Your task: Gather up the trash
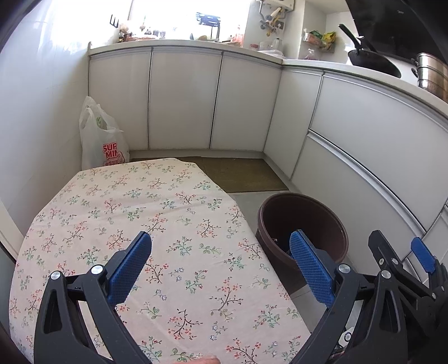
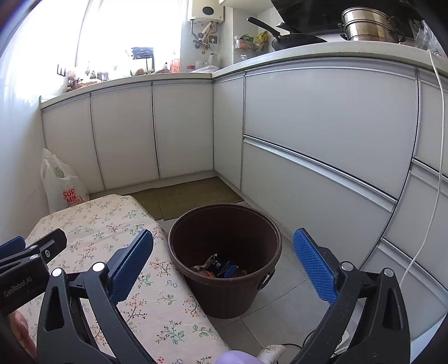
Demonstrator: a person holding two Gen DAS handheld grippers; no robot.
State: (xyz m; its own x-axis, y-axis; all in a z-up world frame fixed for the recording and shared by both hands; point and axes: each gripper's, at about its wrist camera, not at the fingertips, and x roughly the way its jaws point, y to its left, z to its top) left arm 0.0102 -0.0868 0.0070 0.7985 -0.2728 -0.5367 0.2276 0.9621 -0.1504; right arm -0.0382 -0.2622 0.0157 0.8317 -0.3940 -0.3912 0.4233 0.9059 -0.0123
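We hold both tools over a table draped in a cream cloth printed with small floral sprigs (image 1: pixel 168 224), its top bare of trash. Our left gripper (image 1: pixel 221 260) has its blue-padded fingers spread wide, holding nothing; our right gripper (image 2: pixel 224 257) is likewise spread and empty. At two o'clock from the table, on the grey tiled floor (image 2: pixel 291 268), stands a round dark brown plastic bin (image 2: pixel 224 280); crumpled wrappers (image 2: pixel 218 267) lie at its bottom. White cabinet doors (image 1: pixel 182 100) wrap the corner under a pale countertop (image 2: pixel 308 57) carrying a black wok (image 2: pixel 294 39) and a steel steamer pot (image 2: pixel 369 26). At eleven o'clock a white plastic shopping bag with red lettering (image 1: pixel 100 137) leans against the wall, and a green-brown mat (image 1: pixel 240 173) lies at twelve.
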